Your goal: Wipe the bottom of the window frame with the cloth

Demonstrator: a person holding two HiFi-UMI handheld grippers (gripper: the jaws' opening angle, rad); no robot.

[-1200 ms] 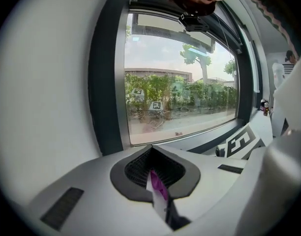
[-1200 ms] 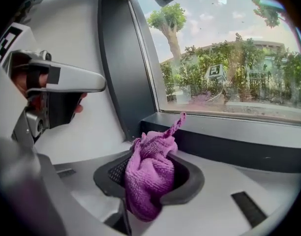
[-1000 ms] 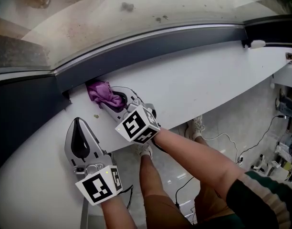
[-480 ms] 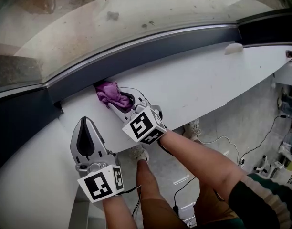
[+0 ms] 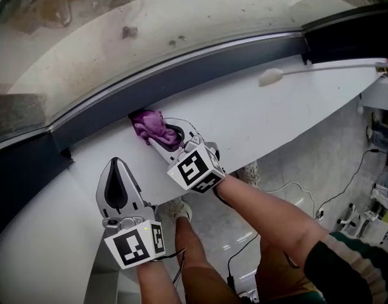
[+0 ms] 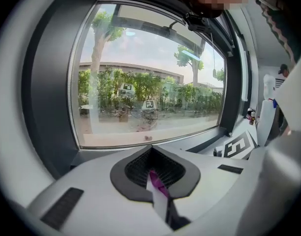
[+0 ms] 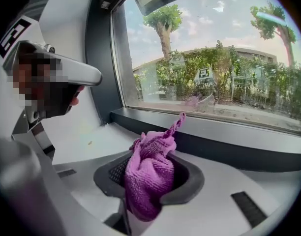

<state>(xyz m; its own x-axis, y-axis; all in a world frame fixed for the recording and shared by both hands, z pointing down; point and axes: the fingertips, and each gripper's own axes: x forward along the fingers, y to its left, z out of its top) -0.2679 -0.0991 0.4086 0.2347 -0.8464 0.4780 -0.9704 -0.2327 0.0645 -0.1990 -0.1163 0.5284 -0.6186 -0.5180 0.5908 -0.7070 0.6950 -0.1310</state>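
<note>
A bunched purple cloth [image 5: 149,125] is pressed against the foot of the dark grey bottom window frame [image 5: 206,65], where the frame meets the white sill [image 5: 264,116]. My right gripper [image 5: 158,133] is shut on the cloth. In the right gripper view the cloth [image 7: 149,173] bulges out of the gripper [image 7: 151,181], and the frame rail [image 7: 239,149] lies just beyond. My left gripper [image 5: 115,167] rests on the sill to the left, apart from the cloth. Its jaws are shut, and in the left gripper view [image 6: 153,154] only a thin purple sliver shows at the seam.
A small white object [image 5: 270,76] with a thin rod running right lies on the sill by the frame. The glass [image 5: 181,11] is dirty. The sill's front edge drops to a floor with cables [image 5: 333,201]. The person's legs and shoes [image 5: 181,209] are below.
My right gripper has slid the cloth to the right along the bottom of the frame, away from the frame's left corner. The left gripper has followed slightly, still shut.
</note>
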